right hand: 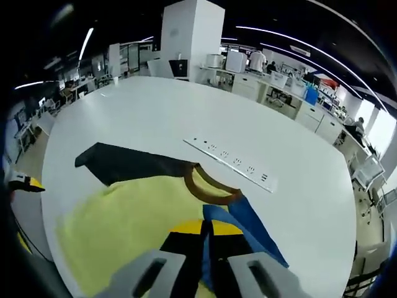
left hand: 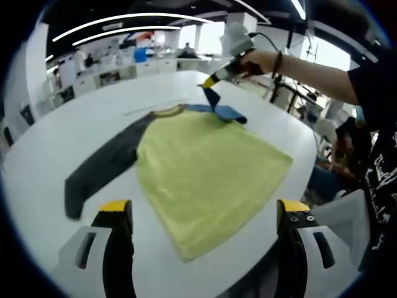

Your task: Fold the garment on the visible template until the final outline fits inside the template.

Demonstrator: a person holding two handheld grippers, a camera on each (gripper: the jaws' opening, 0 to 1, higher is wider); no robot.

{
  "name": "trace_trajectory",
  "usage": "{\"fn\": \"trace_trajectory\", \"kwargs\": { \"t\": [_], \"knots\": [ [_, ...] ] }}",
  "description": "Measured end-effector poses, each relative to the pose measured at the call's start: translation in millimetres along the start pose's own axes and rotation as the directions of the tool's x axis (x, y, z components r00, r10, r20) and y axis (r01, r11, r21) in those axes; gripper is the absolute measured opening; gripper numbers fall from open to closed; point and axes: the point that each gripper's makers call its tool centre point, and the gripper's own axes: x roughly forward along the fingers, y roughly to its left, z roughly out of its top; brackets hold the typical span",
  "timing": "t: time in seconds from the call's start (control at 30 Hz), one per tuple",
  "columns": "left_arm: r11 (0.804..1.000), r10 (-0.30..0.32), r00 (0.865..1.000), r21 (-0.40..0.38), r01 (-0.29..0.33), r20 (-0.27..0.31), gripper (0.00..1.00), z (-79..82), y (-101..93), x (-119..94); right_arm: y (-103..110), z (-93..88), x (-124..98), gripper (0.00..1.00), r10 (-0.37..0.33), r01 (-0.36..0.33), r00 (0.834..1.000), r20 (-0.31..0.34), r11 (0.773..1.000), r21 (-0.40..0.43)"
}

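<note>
A T-shirt lies flat on the white table: yellow-green body, dark grey sleeve stretched left, brown collar. My left gripper hovers open above the shirt's near hem, holding nothing. A person's hand carries my right gripper at the far side, shut on the blue sleeve, whose end is lifted off the table. In the right gripper view the yellow-tipped right gripper pinches the blue sleeve, with the collar and grey sleeve beyond.
A white power strip lies on the table just past the collar. The left gripper's tip shows at the table's left edge. The person stands at the table's right side. Desks and chairs surround the table.
</note>
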Motion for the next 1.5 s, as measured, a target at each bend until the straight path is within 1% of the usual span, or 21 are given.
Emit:
{"fn": "trace_trajectory", "kwargs": {
  "t": [0.1,0.27,0.53,0.67,0.9,1.13,1.5],
  "knots": [
    [1.000,0.002,1.000,-0.008,-0.002,0.000,0.91,-1.1,1.4,-0.2,5.6,2.8,3.2,0.00,0.006,-0.006,1.000,0.000,1.000,-0.003],
    [0.999,0.012,1.000,-0.031,-0.012,0.008,0.91,-1.2,4.7,-1.0,21.1,7.9,8.9,0.00,0.027,-0.028,1.000,-0.002,0.999,-0.017],
    [1.000,0.011,1.000,-0.028,-0.010,0.010,0.91,-0.8,4.0,-1.2,43.5,18.9,16.4,0.00,0.061,-0.060,0.998,0.005,0.997,-0.038],
    [0.999,0.010,1.000,-0.031,-0.010,0.009,0.91,-2.2,4.6,-1.2,51.0,23.2,19.4,0.00,0.072,-0.072,0.997,0.006,0.996,-0.046],
    [0.999,0.016,1.000,-0.037,-0.016,0.002,0.91,-6.1,7.7,-1.7,66.8,28.0,23.3,0.00,0.091,-0.091,0.996,0.006,0.994,-0.059],
    [0.999,0.026,1.000,-0.035,-0.026,-0.006,0.91,-8.0,10.9,-1.2,81.8,28.8,28.4,0.00,0.112,-0.112,0.994,-0.003,0.991,-0.067],
    [0.998,0.029,1.000,-0.047,-0.029,-0.012,0.91,-12.1,11.0,-1.4,101.8,36.1,32.3,0.00,0.139,-0.139,0.990,-0.004,0.987,-0.085]
  ]
}}
